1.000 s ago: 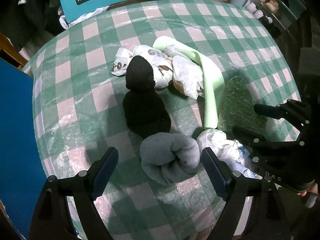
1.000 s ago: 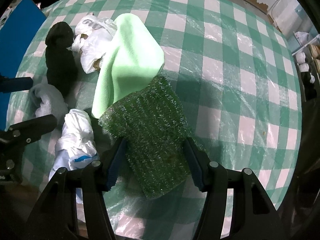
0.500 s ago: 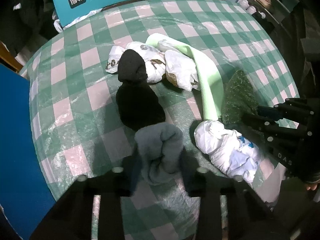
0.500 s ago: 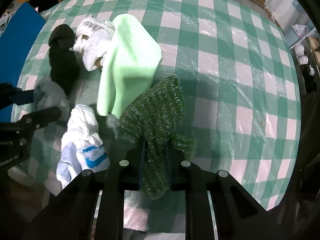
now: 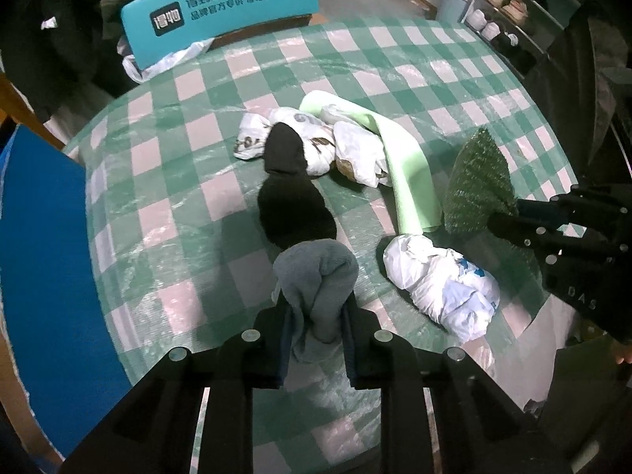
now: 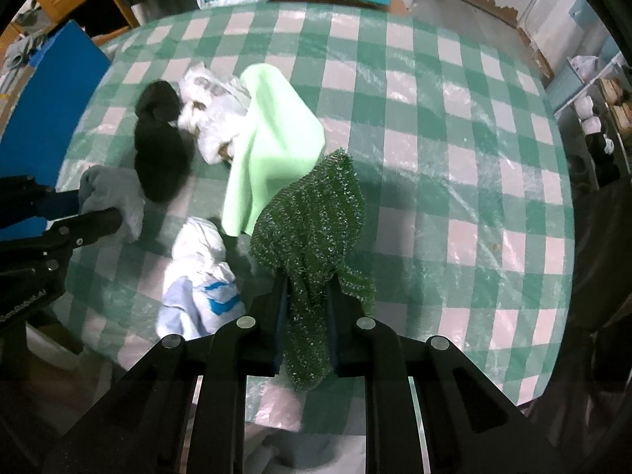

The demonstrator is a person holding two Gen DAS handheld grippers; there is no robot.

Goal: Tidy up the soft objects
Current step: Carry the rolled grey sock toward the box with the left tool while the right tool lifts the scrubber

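My left gripper point(image 5: 314, 308) is shut on a grey sock point(image 5: 316, 276) and holds it above the checked table point(image 5: 166, 181). My right gripper point(image 6: 306, 296) is shut on a dark green glittery cloth point(image 6: 312, 213), lifted off the table; the cloth also shows in the left wrist view point(image 5: 476, 181). On the table lie a black sock point(image 5: 292, 193), a light green cloth point(image 5: 407, 173), crumpled white bags point(image 5: 339, 146) and a white and blue bag point(image 5: 442, 280). The grey sock shows at the left in the right wrist view point(image 6: 112, 201).
A blue panel point(image 5: 43, 245) stands at the table's left edge. A teal chair back with white lettering point(image 5: 221, 12) is behind the table. Shelves with shoes point(image 5: 509, 4) stand at the far right.
Both grippers closed from open onto their items and lifted them: the left on the grey sock, the right on the green glittery cloth. Both cameras pulled back and up from the table.
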